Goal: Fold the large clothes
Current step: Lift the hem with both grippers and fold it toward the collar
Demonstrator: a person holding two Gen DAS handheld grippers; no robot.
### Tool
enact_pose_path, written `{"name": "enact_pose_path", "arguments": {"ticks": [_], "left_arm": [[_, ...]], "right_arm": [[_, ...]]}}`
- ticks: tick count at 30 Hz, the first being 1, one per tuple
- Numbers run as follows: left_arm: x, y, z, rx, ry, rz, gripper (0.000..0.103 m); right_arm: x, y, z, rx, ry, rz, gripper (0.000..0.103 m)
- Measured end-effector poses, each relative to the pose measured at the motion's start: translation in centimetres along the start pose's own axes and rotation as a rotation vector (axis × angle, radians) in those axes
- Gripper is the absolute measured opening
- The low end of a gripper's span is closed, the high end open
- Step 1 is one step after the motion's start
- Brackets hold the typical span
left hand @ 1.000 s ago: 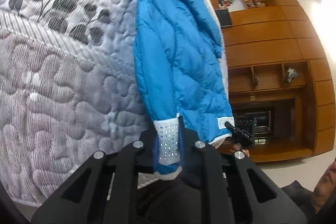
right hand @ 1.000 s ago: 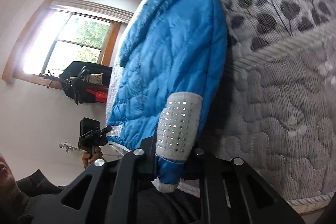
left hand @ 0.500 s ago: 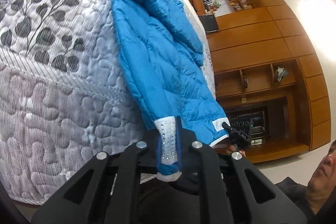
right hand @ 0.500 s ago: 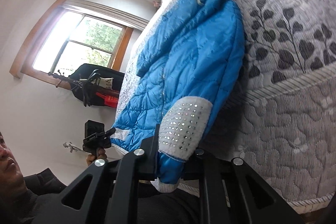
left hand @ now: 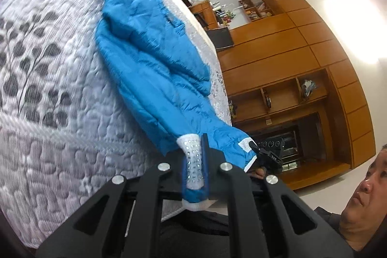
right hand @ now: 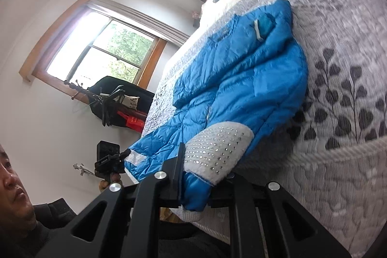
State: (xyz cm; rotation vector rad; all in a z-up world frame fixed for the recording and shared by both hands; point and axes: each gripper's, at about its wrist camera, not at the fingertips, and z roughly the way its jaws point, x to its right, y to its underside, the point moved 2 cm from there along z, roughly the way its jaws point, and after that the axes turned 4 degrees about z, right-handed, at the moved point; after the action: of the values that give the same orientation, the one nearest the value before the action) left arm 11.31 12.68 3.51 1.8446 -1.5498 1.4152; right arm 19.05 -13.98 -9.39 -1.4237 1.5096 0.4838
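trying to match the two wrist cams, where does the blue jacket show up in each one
Left wrist: blue jacket runs from upper centre-left down to the left gripper, which clamps its studded white hem.
Right wrist: jacket fills the centre, down to the right gripper.
Shared landmark: the leaf-print mattress.

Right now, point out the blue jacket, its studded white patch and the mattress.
blue jacket point(right hand: 254, 79), right wrist view, quilted body.
studded white patch point(right hand: 215, 149), right wrist view, middle of patch.
mattress point(left hand: 48, 137), left wrist view, bare quilted side.
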Motion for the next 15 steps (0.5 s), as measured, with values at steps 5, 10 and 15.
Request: {"name": "enact_pose_path", "arguments": {"ticks": [5, 10, 15], "left_arm": [[0.7, -1.8, 0.0, 0.020, 0.008, 0.017, 0.008], [0.8, -3.9, 0.1, 0.040, 0.013, 0.027, 0.008], [0.2, -6.8, 0.6, 0.064, 0.011, 0.016, 0.008]], "right_arm": [[-0.7, -1.8, -0.2, 0.014, 0.007, -0.025, 0.013], [-1.3, -4.1, 0.3, 0.017, 0.021, -0.055, 0.013], [-1.4, -7.3, 1.4, 0.020, 0.034, -0.070, 0.013]]}}
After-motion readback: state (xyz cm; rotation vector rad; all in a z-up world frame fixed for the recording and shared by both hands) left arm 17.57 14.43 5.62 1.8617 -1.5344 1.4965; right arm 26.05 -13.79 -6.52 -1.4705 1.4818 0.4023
